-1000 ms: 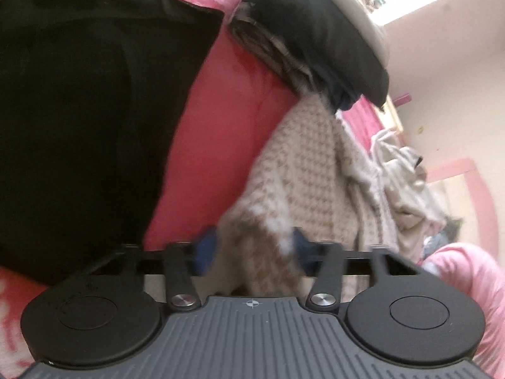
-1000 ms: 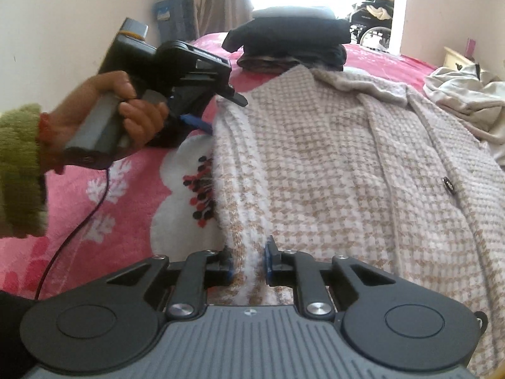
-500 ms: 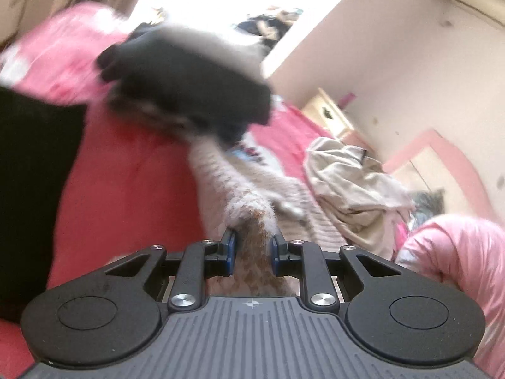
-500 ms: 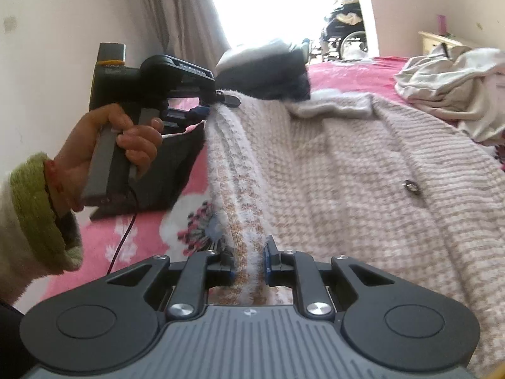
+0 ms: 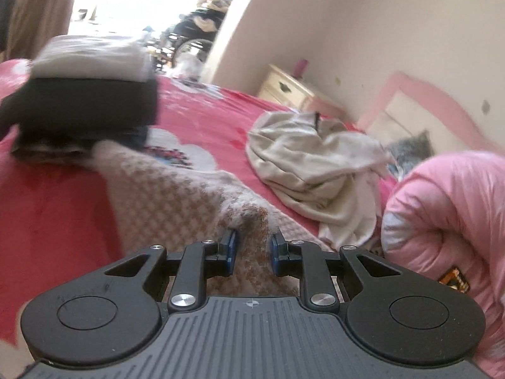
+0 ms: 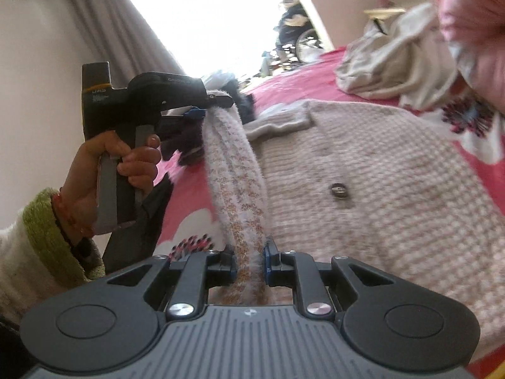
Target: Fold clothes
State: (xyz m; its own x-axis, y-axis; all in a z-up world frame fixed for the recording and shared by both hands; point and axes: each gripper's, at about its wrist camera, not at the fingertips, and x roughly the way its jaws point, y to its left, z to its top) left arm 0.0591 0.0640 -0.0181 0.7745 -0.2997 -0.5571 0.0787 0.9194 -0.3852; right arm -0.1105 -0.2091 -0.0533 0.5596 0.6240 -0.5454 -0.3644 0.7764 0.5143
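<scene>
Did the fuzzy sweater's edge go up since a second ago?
Yes. The sweater edge, gripped by the left gripper and right gripper, now hangs above the bed instead of lying flat.

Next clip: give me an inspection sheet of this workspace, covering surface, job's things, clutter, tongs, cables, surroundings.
Surface: bed with pink floral cover.
Job's things: beige knit cardigan, one long edge lifted off the bed; stack of folded clothes beyond it.
Clutter: crumpled cream garment; rolled pink quilt; dark garment on the bed.
Tongs: left tongs and right tongs both shut on the cardigan's edge; hand grips the left handle.
Cables: nothing seen.
Surroundings: curtain, bright doorway, cream bedside cabinet.
</scene>
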